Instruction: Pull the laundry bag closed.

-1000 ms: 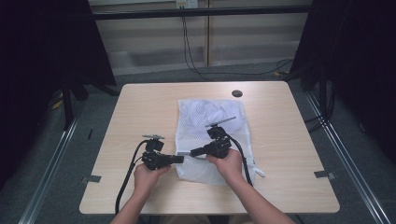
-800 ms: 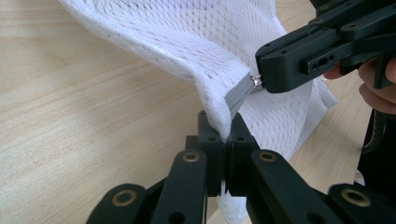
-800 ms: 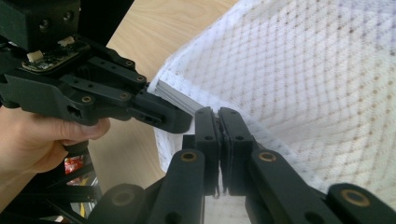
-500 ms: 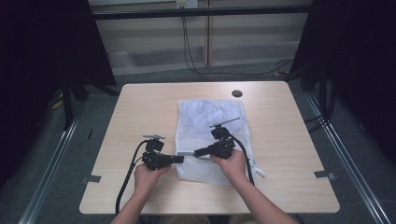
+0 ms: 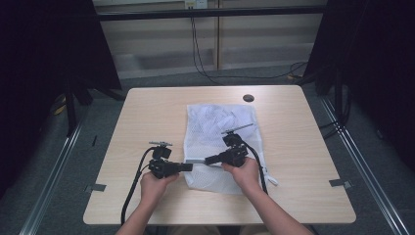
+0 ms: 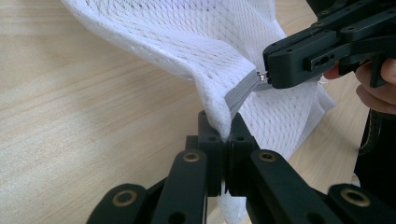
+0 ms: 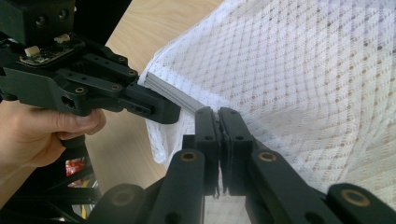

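A white mesh bag (image 5: pixel 221 128) lies flat on the wooden table (image 5: pixel 147 122), its near left edge lifted. My left gripper (image 5: pixel 189 167) is shut on that edge, with mesh fabric (image 6: pixel 219 60) bunched between its jaws (image 6: pixel 227 136). My right gripper (image 5: pixel 207 160) faces it from the right and is shut on the small metal zipper pull (image 6: pixel 262 76) at the end of the grey zipper strip (image 6: pixel 240 92). In the right gripper view its jaws (image 7: pixel 218 119) close on the zipper strip (image 7: pixel 170 93), and the left gripper (image 7: pixel 93 88) sits just beyond, tip against the bag.
A round cable hole (image 5: pixel 248 98) sits near the table's far edge. Bare wood runs left and right of the bag. Black cables trail from both grippers toward the front edge. Dark curtains and floor rails flank the table.
My right gripper has drifted slightly to the right along the bag's near edge. The left gripper has stayed put, still shut on the mesh.
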{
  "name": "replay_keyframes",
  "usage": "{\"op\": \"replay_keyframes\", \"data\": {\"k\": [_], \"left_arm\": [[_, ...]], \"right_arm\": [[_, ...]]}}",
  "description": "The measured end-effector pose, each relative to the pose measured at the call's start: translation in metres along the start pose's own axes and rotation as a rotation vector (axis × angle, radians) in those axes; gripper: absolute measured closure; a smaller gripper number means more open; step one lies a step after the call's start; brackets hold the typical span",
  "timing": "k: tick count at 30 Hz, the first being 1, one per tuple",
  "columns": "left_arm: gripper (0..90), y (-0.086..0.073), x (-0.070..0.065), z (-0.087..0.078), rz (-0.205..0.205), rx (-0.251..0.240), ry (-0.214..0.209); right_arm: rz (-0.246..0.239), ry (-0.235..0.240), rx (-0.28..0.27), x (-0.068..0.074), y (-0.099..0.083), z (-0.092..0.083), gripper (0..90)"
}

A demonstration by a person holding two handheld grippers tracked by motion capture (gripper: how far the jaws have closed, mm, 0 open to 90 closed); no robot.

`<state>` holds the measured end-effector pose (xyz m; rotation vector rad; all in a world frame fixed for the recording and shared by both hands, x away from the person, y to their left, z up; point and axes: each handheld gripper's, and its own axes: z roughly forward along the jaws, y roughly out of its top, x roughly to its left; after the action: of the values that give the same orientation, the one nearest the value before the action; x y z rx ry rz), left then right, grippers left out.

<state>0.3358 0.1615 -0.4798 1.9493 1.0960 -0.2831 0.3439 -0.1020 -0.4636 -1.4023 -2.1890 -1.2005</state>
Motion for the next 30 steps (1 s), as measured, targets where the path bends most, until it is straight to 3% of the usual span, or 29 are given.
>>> {"op": "replay_keyframes", "data": {"k": [30], "left_arm": [[88.2, 0.0, 0.002, 0.0, -0.02, 0.001, -0.013]], "right_arm": [[-0.007, -0.007, 0.006, -0.012, -0.006, -0.011, 86.9]]}}
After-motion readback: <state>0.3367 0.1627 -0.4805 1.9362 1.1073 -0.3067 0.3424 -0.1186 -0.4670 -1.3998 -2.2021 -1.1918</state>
